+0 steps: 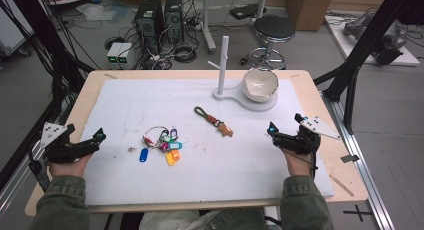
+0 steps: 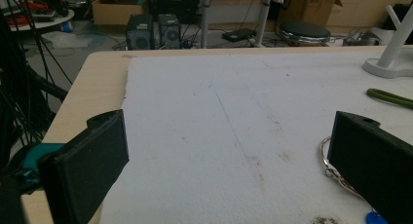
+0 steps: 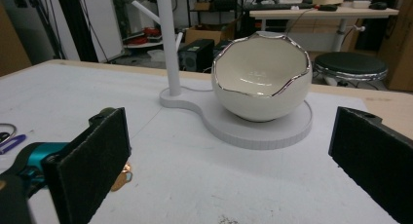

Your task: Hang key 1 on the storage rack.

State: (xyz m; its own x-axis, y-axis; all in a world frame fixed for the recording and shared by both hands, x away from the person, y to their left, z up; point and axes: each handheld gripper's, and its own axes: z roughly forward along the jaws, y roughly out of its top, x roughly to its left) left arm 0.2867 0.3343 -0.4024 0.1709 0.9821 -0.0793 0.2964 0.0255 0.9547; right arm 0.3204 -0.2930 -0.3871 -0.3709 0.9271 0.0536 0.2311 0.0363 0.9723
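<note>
Seen from above: wooden table (image 1: 95, 85) covered by a white foam mat (image 1: 150, 105), with a person's forearms in olive sleeves (image 1: 62, 202) entering from the near edge. Left gripper (image 1: 95, 140) held at the mat's near left edge, jaws spread wide and holding nothing; in the left gripper view, bare mat (image 2: 219, 136) between the two black jaws, with part of a metal key ring (image 2: 325, 160) just beside the right-hand jaw. Right gripper (image 1: 272, 132) held over the mat's near right part, jaws likewise spread wide and holding nothing. Bunch of keys with coloured plastic tags (image 1: 164, 144) lying flat on the mat between the two grippers, nearer the left one, touched by neither; blue, yellow, green and purple tags fanned out toward the near edge. Second keychain with a dark green cord loop and a brown figure-shaped charm (image 1: 215, 122) lying apart from the bunch, farther back and toward the right; green cord (image 2: 389, 98) also visible at the right edge of the left gripper view. At the far right of the mat, a white stand (image 1: 235, 96) with an upright post and side peg (image 1: 223, 65), and on its round base a cream eggshell-shaped bowl with a jagged silver rim (image 3: 262, 80), directly ahead of the right gripper and well apart from it. Black stool (image 1: 273, 29) and computer towers (image 1: 159, 20) on the floor beyond the table.
</note>
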